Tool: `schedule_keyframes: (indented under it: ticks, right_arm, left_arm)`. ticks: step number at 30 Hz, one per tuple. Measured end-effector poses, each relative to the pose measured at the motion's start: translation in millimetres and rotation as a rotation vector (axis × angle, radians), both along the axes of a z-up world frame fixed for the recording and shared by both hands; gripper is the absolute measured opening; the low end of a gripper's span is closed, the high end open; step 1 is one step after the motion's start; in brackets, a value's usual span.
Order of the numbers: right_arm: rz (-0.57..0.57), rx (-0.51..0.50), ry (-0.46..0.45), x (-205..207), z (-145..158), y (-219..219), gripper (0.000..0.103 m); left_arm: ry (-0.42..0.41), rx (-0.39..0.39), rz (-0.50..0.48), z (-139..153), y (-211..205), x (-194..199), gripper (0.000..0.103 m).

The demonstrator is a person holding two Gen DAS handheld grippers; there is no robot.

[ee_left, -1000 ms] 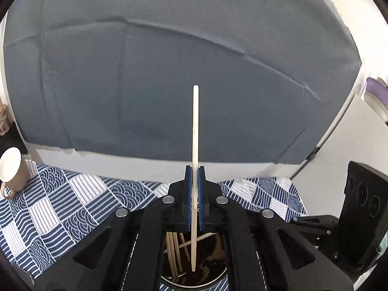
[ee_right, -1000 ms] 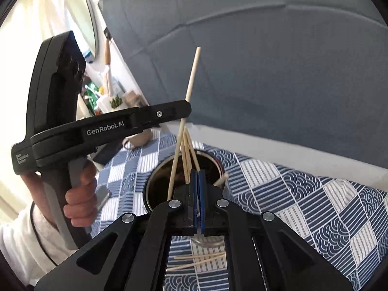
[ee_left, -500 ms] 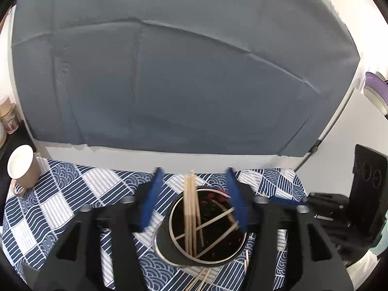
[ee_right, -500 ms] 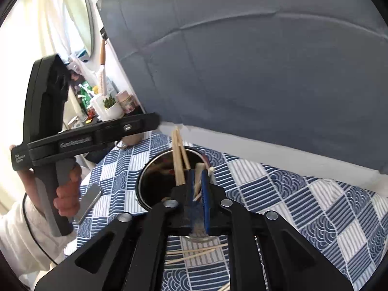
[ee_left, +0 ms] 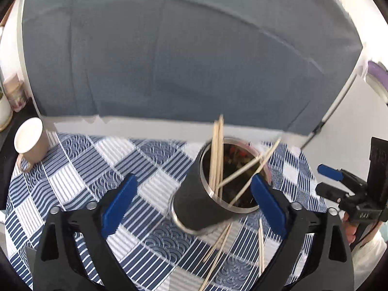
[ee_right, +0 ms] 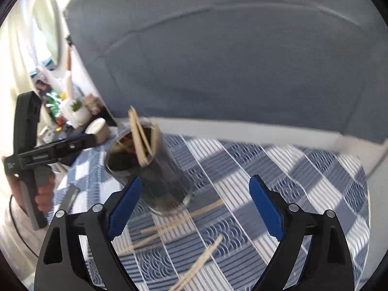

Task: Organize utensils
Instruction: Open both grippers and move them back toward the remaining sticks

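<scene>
A dark cylindrical holder with a metal rim (ee_left: 201, 201) (ee_right: 160, 174) stands on the blue-and-white patterned tablecloth (ee_left: 97, 167) (ee_right: 278, 169). Several wooden chopsticks (ee_left: 217, 152) (ee_right: 140, 138) stand in it. More loose chopsticks (ee_left: 218, 247) (ee_right: 174, 223) lie on the cloth in front of it. My left gripper (ee_left: 194, 203) is open and empty, its jaws wide on either side of the holder. My right gripper (ee_right: 196, 208) is open and empty, above the loose chopsticks, with the holder by its left finger. The left gripper shows in the right wrist view (ee_right: 55, 148).
A paper cup (ee_left: 31, 143) stands at the cloth's far left. A shelf with a white plant pot (ee_right: 77, 114) and small jars is beyond the table's left end. A grey backdrop (ee_left: 181, 60) hangs behind the table. The right gripper shows at the right edge (ee_left: 344, 189).
My left gripper opened and let its chopstick drop into the holder, then drew back. My right gripper went from shut to open and pulled back too.
</scene>
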State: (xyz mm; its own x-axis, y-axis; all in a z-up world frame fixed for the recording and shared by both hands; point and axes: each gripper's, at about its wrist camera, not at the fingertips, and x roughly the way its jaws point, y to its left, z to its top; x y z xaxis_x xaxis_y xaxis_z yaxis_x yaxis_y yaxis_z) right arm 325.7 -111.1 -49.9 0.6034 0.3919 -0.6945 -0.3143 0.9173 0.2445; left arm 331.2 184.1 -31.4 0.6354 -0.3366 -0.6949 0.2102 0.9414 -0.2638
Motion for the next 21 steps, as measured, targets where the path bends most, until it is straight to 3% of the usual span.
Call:
schedule_keyframes:
  ticks: [9,21]
  right_arm:
    - [-0.111,-0.070,0.158,-34,-54,-13,0.086]
    - [-0.156,-0.163,0.262,-73,-109,13,0.085]
  left_arm:
    - [0.133,0.020,-0.087,-60,4,-6,0.097]
    - [0.235,0.098,-0.244,-111,-18,-26,0.097]
